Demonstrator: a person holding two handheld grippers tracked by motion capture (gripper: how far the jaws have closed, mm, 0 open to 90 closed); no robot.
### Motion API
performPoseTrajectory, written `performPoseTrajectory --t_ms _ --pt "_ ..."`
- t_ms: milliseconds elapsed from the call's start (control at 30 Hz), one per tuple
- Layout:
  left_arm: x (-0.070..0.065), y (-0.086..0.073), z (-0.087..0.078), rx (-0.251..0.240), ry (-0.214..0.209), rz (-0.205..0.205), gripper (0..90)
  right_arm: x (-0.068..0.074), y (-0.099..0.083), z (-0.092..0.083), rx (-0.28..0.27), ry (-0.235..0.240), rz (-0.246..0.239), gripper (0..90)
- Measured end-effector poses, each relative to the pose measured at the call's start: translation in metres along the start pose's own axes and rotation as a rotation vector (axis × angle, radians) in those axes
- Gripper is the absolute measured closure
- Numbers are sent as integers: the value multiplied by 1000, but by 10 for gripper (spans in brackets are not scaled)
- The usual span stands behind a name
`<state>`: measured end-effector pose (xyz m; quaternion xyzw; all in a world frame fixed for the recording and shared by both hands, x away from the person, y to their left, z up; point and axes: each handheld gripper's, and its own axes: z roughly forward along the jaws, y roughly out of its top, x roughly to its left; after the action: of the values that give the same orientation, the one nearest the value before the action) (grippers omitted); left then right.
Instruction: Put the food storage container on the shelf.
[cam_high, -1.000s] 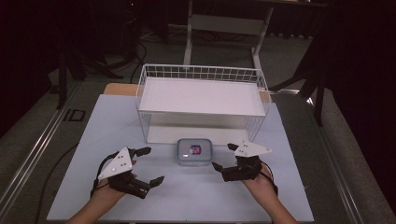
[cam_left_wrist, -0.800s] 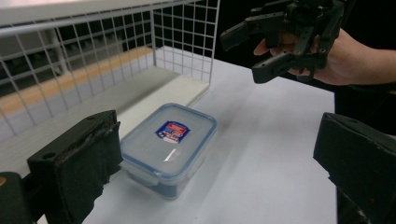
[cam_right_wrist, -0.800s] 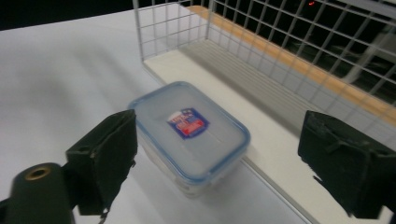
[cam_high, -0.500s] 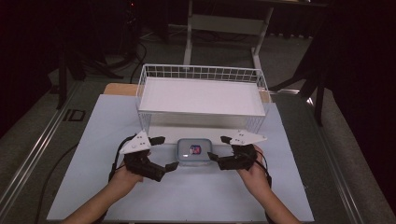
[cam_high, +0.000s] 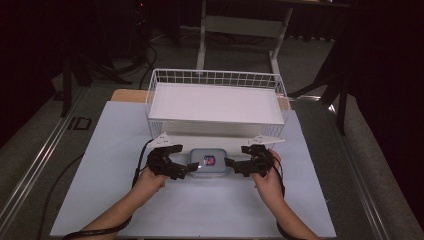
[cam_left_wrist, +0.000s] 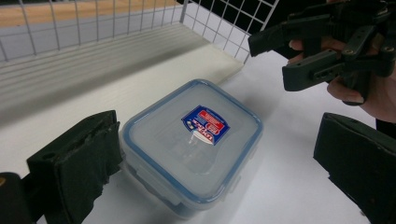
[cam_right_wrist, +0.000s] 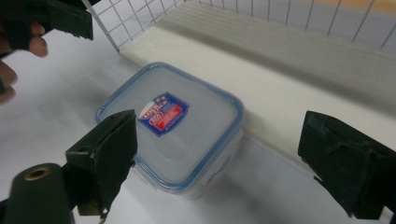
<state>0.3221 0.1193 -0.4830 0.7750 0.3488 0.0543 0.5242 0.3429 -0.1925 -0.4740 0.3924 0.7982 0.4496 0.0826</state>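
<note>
Container: small, square, clear plastic, blue-sealed lid, red-and-blue label on top; resting flat on white tabletop, just in front of wire basket.

Wire basket: white, rectangular, holding a white tray, standing at far side of tabletop.

Left claw: spread wide, sitting at container's left edge; in left gripper view, one jaw lying close against container's side, other jaw well apart.

Right claw: spread wide, sitting at container's right edge; in right gripper view, container lying between jaws, one jaw overlapping its near corner.

Neither claw pinching container.
</note>
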Motion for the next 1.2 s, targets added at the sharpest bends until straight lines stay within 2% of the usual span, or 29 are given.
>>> performPoseTrajectory --t_ms 67,100,167,200,267,300,400,433,533,667,733,833,900,933,1000,1067,1167,1200 --pt "2 -1 5 11 -9 -29 17 -2 -1 4 17 -6 21 118" --pt "3 -2 8 21 4 -41 17 -2 -2 5 29 -16 33 118" --pt "5 -4 13 39 2 -72 17 -3 -3 9 53 -11 58 118" --pt "6 -4 15 55 19 -90 17 -4 -3 11 62 -8 79 118" --pt "11 -6 20 73 -9 -157 17 -6 -4 16 79 21 131 118" --pt "12 -6 23 85 9 -182 17 -7 -5 18 94 41 160 118" --pt "16 -8 28 87 -15 -238 17 -10 -7 27 140 56 244 118" --pt "17 -8 28 83 -23 -250 17 -12 -7 30 146 55 263 118" --pt "22 -10 30 74 -31 -325 17 -15 -9 35 158 88 333 121" --pt "26 -14 33 91 -18 -383 18 -19 -10 40 167 132 419 144" --pt "29 -16 35 103 -18 -414 18 -20 -10 42 185 132 433 152" --pt "30 -19 37 93 -11 -459 18 -19 -10 46 206 136 449 172" --pt "32 -20 39 117 -1 -470 18 -20 -10 48 215 145 471 180" --pt "32 -20 41 132 -8 -486 18 -20 -10 49 217 143 479 199" --pt "33 -20 44 159 13 -502 23 -20 -9 50 205 138 480 233" --pt "33 -20 46 171 42 -506 65 -18 -8 51 208 132 483 233" --pt "33 -20 49 174 37 -522 85 -17 -8 54 211 136 486 264" --pt "33 -20 50 175 34 -519 131 -17 -8 54 219 140 495 292"
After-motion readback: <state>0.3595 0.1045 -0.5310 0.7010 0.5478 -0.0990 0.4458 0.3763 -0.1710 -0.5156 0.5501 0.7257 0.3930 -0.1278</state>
